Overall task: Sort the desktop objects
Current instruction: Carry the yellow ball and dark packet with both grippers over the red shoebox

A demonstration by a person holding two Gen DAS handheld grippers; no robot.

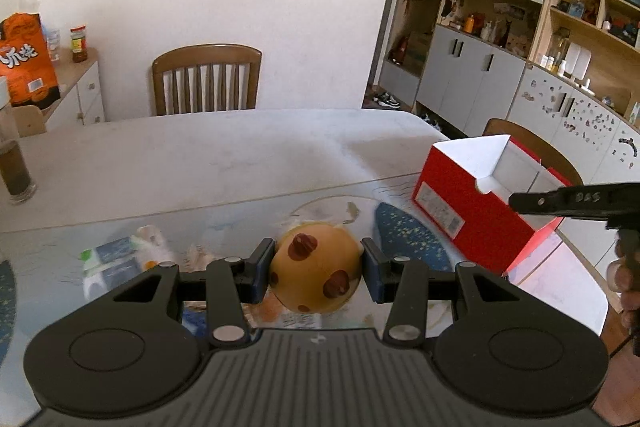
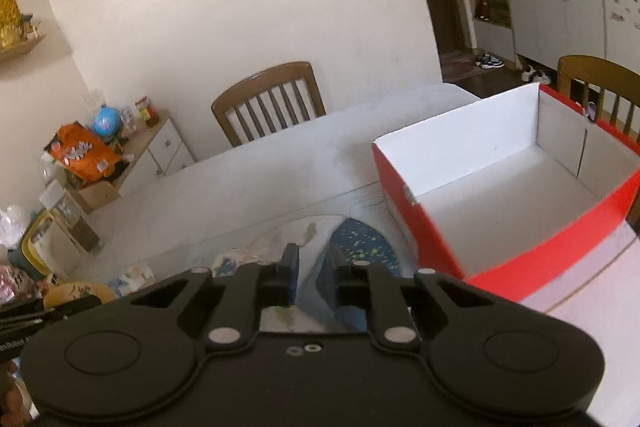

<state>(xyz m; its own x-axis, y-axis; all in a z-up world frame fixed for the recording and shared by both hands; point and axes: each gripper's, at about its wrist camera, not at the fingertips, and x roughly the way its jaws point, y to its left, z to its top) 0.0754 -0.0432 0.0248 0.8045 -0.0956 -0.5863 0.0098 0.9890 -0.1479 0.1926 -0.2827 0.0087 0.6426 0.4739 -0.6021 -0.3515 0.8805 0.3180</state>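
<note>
My left gripper (image 1: 317, 269) is shut on a yellow ball with brown spots (image 1: 316, 269) and holds it above the glass-topped table (image 1: 200, 163). A red box with a white inside (image 1: 476, 203) stands open to the right of it; it also shows in the right wrist view (image 2: 512, 187), and looks empty. My right gripper (image 2: 314, 277) holds nothing, its jaws a narrow gap apart, above the table left of the box. Its side shows in the left wrist view (image 1: 576, 205) over the box.
A dark bottle (image 1: 14, 163) stands at the table's left edge. Wooden chairs (image 1: 206, 79) stand behind and at the right (image 2: 600, 83). A side cabinet with an orange bag (image 1: 24, 59) is at the left. Cupboards (image 1: 480, 67) line the right wall.
</note>
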